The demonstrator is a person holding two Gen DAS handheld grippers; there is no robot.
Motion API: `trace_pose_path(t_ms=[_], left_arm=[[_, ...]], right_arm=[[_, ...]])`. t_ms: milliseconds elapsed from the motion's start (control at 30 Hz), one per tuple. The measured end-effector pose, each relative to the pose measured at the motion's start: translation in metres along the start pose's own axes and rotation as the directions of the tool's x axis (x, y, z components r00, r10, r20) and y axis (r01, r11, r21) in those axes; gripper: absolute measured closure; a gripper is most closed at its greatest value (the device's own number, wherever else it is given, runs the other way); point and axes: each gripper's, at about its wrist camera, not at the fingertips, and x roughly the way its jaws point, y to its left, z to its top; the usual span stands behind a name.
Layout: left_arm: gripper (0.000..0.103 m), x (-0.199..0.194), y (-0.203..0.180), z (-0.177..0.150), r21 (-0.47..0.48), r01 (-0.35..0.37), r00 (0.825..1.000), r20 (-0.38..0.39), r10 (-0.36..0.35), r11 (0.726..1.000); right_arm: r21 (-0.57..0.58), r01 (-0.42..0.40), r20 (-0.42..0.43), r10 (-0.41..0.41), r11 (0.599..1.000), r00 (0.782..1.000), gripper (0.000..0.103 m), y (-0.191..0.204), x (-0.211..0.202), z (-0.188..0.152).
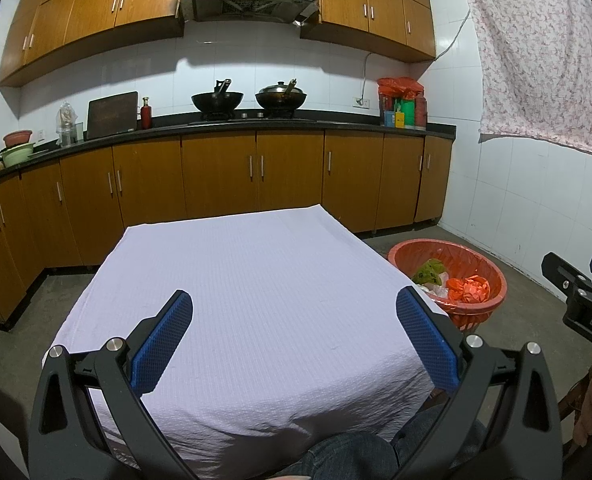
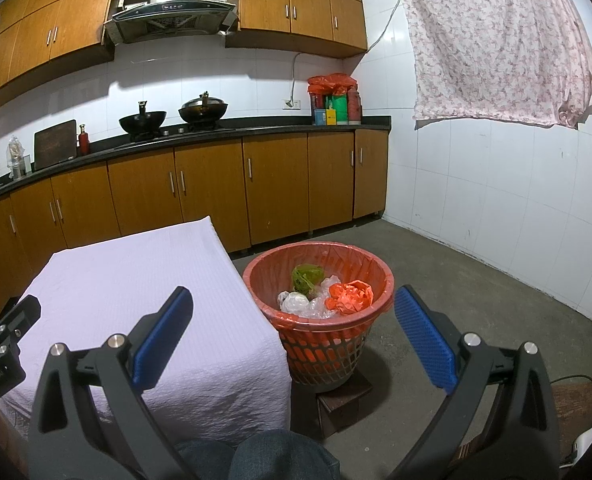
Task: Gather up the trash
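Beside the desk [image 2: 136, 280], ahead of the right gripper [image 2: 294, 310], the basket [image 2: 319, 344] holds trash [image 2: 349, 298], apparently bags; both grippers' jaws spread, left gripper [image 1: 294, 312] empty.

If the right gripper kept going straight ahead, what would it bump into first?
Probably the red trash basket: it sits dead ahead between the open right gripper's fingers, with nothing in between. It may lie lower than the line, so the gripper might pass over its rim.
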Motion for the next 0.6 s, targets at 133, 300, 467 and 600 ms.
trace_pose_path(t_ms=[133, 300, 467, 600], left_arm=[[0.002, -0.0001, 0.0001, -0.0001, 0.0, 0.0, 1.0, 0.0, 0.0, 1.0], [0.002, -0.0002, -0.0003, 0.0001, -0.001, 0.0, 1.0, -0.001, 0.0, 1.0], [0.002, -0.0003, -0.0022, -0.0019, -0.004, 0.001, 1.0, -0.005, -0.001, 1.0], [0.002, -0.0003, -0.0028, -0.0042, -0.003, 0.001, 1.0, -0.004, -0.001, 1.0]], right_arm=[[0.0, 0.0, 0.0, 0.0, 1.0, 1.0, 0.004, 0.0, -0.0001, 0.0001], [0.0, 0.0, -0.001, 0.0, 1.0, 1.0, 0.004, 0.0001, -0.0001, 0.0003], [0.001, 0.0, -0.001, 0.0, 1.0, 1.0, 0.004, -0.0001, -0.0003, 0.0005], [0.001, 0.0, -0.001, 0.0, 1.0, 1.0, 0.004, -0.0003, -0.0004, 0.0008]])
